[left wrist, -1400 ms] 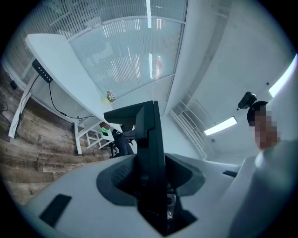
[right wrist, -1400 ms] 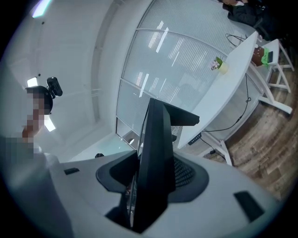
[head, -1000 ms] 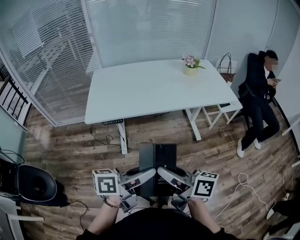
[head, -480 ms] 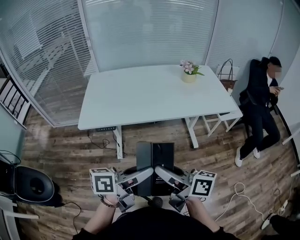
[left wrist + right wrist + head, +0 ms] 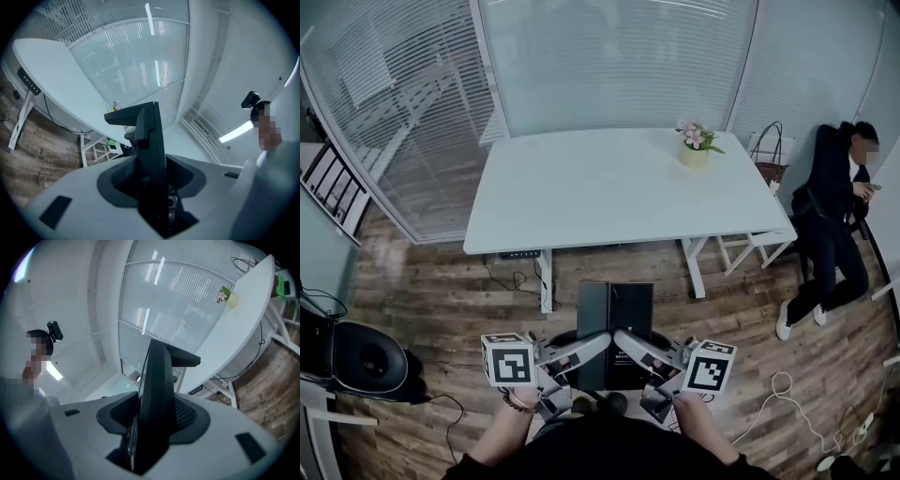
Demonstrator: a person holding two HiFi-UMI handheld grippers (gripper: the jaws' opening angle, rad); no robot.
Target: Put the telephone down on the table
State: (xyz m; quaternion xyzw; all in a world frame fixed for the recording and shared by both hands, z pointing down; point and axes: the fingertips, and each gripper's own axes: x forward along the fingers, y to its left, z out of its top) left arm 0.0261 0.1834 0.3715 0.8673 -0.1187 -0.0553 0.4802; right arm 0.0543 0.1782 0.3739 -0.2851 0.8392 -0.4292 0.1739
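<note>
2 firm grips — left claw [image 5: 592, 347] and right claw [image 5: 630, 345] clamped on opposite edges — suit the telephone [image 5: 614, 305], likely rigid, slick and weighty, short of the desk [image 5: 609, 197].

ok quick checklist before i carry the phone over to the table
1. Left gripper shut on the telephone: ok, its jaws clamp one edge.
2. Right gripper shut on the other edge: ok.
3. Telephone over the table: not ok, it hangs above the wood floor, short of the near edge.
4. Landing spot: ok, the near part of the tabletop is bare.
5. Flower pot out of the way: ok, far right corner.
6. Seated person clear of the path: ok, right of the table.
</note>
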